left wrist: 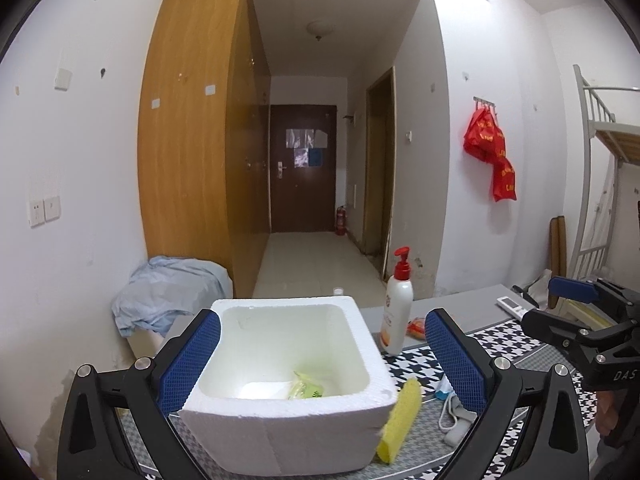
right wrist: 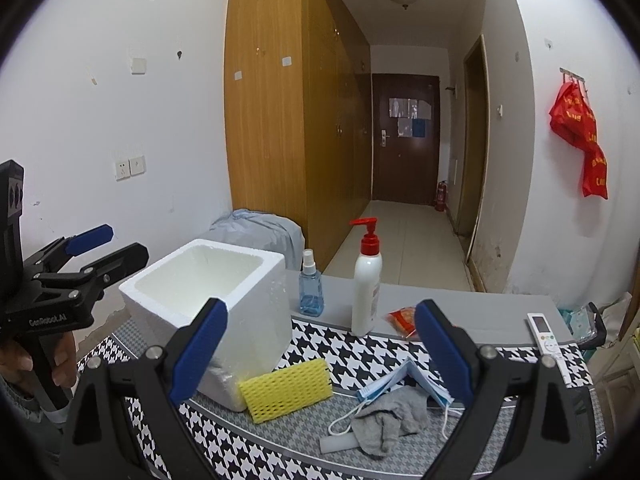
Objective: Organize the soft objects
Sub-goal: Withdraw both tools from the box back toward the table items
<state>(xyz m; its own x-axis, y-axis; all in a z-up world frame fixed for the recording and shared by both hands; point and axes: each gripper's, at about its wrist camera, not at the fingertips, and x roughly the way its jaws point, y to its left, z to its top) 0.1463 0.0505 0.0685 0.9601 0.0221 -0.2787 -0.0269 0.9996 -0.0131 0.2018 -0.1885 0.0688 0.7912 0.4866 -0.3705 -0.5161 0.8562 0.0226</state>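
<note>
A white foam box (left wrist: 280, 432) (right wrist: 256, 312) stands on the houndstooth cloth, with a small green-yellow packet (left wrist: 306, 389) lying inside. A yellow foam net (left wrist: 401, 420) (right wrist: 286, 388) leans against its front corner. Beside it lie a blue face mask (right wrist: 404, 378), a crumpled grey sock (right wrist: 390, 416) and a small white tube (right wrist: 336, 443). My left gripper (left wrist: 322, 360) (right wrist: 116, 246) is wide open just short of the box, its pads clear of the walls. My right gripper (right wrist: 322, 354) (left wrist: 560, 306) is open above the mask and sock, holding nothing.
A lotion pump bottle (right wrist: 366, 280) (left wrist: 398, 308), a blue spray bottle (right wrist: 311, 290), a red snack packet (right wrist: 402, 318) and a white remote (right wrist: 546, 334) sit along the grey table (right wrist: 480, 312) at the back. A cloth-covered bin (left wrist: 168, 292) stands beyond the table, by the wardrobe.
</note>
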